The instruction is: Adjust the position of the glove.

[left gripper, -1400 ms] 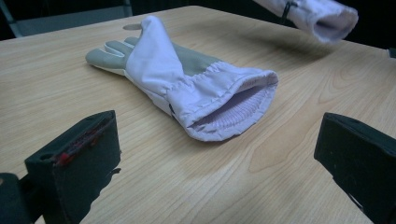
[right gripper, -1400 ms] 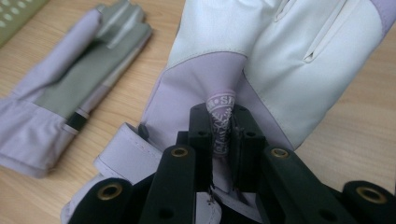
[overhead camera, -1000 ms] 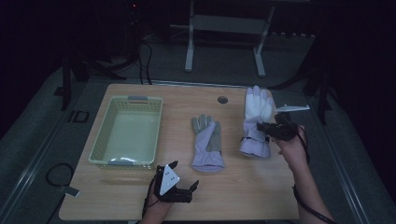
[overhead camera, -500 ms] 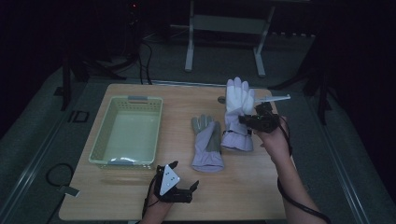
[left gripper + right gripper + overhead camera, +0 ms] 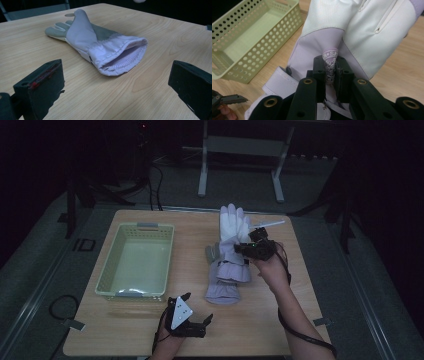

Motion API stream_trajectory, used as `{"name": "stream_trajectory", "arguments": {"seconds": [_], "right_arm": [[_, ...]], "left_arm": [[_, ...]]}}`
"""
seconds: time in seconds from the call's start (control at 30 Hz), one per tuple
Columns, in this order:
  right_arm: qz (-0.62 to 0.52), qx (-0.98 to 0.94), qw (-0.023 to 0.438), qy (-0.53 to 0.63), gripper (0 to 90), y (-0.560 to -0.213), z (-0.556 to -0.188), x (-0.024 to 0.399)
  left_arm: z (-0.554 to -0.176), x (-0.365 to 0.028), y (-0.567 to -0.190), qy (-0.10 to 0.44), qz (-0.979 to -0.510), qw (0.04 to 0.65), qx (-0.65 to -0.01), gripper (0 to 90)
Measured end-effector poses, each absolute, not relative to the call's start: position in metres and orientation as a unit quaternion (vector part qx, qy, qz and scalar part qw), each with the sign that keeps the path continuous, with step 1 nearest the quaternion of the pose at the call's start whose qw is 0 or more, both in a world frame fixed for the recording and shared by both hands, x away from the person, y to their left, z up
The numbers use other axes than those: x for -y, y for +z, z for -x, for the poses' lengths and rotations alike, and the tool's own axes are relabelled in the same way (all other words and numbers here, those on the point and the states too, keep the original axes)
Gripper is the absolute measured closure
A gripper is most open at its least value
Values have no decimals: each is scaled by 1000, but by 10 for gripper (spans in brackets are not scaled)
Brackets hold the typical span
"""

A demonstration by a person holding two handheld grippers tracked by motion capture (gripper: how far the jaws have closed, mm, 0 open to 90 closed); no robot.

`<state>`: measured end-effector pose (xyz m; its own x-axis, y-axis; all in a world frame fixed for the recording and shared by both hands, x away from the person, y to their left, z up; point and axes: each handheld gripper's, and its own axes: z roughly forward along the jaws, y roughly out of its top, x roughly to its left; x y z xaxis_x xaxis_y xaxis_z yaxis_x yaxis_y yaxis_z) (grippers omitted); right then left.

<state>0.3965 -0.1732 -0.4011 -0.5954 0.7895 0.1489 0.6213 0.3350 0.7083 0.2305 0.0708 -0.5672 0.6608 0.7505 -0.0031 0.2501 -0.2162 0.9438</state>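
Now my right tool [image 5: 239, 249] is clenched on a fold of the white and lilac fabric glove [image 5: 234, 222], which hangs above the second lilac and grey glove [image 5: 222, 287] lying flat on the wooden bench [image 5: 280, 320]. My left tool [image 5: 197, 307] rests released on the bench edge, near the pale green perforated plastic basket [image 5: 107, 282].
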Motion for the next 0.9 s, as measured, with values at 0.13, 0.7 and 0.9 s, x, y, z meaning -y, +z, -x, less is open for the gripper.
{"name": "stream_trajectory", "arguments": {"seconds": [0.13,0.7,0.9], "right_arm": [[-438,-815,104,365,805,-416,-397,162],[-445,-836,78,311,800,-468,-399,141],[-450,-843,75,285,793,-488,-405,142]], "left_arm": [[-231,-71,-567,237,-743,528,-336,2],[-231,-71,-567,236,-743,528,-336,2],[-231,-71,-567,236,-743,528,-336,2]]}}
